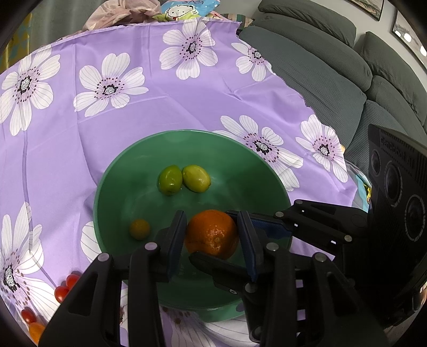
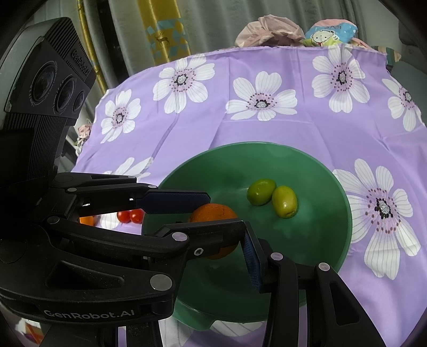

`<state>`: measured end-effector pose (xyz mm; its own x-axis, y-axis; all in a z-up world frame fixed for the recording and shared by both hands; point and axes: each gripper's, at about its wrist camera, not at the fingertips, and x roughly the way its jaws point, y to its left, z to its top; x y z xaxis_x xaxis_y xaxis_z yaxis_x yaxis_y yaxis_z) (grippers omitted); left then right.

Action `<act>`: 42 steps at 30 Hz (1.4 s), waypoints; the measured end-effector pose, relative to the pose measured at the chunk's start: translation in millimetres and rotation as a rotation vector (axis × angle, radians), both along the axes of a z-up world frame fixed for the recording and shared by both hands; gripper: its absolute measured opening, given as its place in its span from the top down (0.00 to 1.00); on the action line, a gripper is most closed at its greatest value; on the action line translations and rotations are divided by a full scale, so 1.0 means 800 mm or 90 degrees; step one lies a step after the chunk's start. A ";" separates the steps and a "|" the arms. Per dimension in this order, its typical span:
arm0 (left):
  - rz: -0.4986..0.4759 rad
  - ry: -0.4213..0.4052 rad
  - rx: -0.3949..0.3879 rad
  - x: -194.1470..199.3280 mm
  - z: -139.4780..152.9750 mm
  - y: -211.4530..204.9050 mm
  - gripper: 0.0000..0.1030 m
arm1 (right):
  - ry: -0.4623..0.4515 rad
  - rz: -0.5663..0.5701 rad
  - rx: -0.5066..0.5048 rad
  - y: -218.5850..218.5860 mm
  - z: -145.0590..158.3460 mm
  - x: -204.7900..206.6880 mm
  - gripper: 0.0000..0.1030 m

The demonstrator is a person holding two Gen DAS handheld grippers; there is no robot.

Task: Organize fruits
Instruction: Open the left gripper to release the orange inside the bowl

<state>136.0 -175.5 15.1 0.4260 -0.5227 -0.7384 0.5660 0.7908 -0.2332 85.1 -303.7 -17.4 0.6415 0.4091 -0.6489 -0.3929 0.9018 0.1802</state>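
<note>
An orange sits low in the near part of a green bowl. My left gripper is shut on it, with a pad pressed to each side. My right gripper comes in from the right and is shut on the same orange, one finger behind it and the other in front. In the right wrist view the left gripper's arm hides my own left finger. Two green fruits and a small yellowish fruit lie loose in the bowl. Whether the orange rests on the bowl I cannot tell.
A purple cloth with white flowers covers the table. Cherry tomatoes and a small orange fruit lie on it left of the bowl. A grey sofa stands to the right. Bundled fabric lies at the far edge.
</note>
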 end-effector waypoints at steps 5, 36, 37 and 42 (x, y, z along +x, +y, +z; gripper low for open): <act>0.000 0.000 0.000 0.000 0.000 0.000 0.62 | 0.001 0.000 0.000 0.000 0.000 0.000 0.57; 0.003 0.010 0.000 0.002 -0.007 0.000 0.62 | 0.006 -0.001 0.000 -0.005 -0.006 0.000 0.57; 0.003 0.010 0.000 0.002 -0.007 0.000 0.62 | 0.005 -0.001 0.000 -0.004 -0.005 0.001 0.57; 0.003 0.012 -0.001 0.003 -0.008 0.001 0.62 | 0.006 -0.002 -0.001 -0.004 -0.005 0.002 0.57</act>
